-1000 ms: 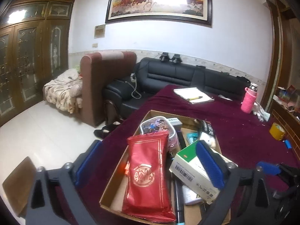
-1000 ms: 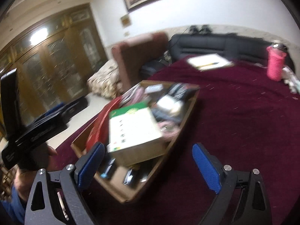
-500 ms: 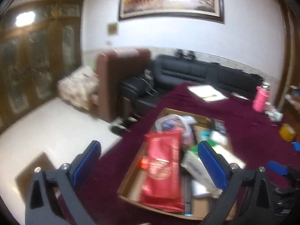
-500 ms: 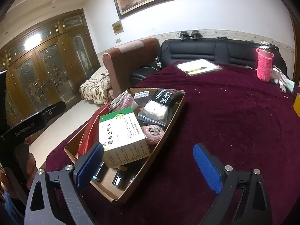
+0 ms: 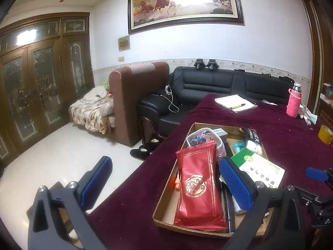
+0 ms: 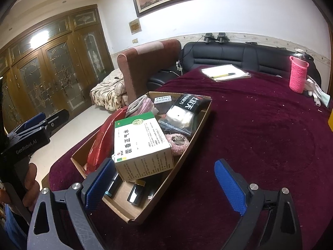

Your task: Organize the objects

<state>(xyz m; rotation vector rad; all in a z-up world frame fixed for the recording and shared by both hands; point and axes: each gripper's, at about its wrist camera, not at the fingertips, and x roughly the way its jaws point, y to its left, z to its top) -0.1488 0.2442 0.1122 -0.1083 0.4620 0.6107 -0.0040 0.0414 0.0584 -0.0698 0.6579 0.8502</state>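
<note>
A shallow cardboard tray (image 5: pixel 164 193) (image 6: pixel 198 125) sits near the left edge of a maroon-covered table (image 6: pixel 260 129). A red foil packet (image 5: pixel 197 185) (image 6: pixel 100 143), a green-and-white medicine box (image 5: pixel 260 169) (image 6: pixel 139 143), a black-labelled clear bag (image 6: pixel 183 112) and a clear pouch (image 5: pixel 203 136) fill it. My left gripper (image 5: pixel 166 182) hangs open above the tray's near left corner, holding nothing. My right gripper (image 6: pixel 164 184) is open over the tray's near end, its left pad beside the medicine box.
A notebook with a pen (image 6: pixel 225 74), a pink-sleeved bottle (image 6: pixel 297 74) and a yellow tape roll (image 5: pixel 325 134) lie farther back on the table. Black sofa (image 5: pixel 208 83), brown armchair (image 5: pixel 137 95) and tiled floor (image 5: pixel 52 160) lie left. A hand (image 6: pixel 31 185) holds the left gripper.
The left gripper has pulled back and left, so the tray looks smaller and more floor shows. The right view has steadied, drawing slightly nearer the tray. Both grippers stay open.
</note>
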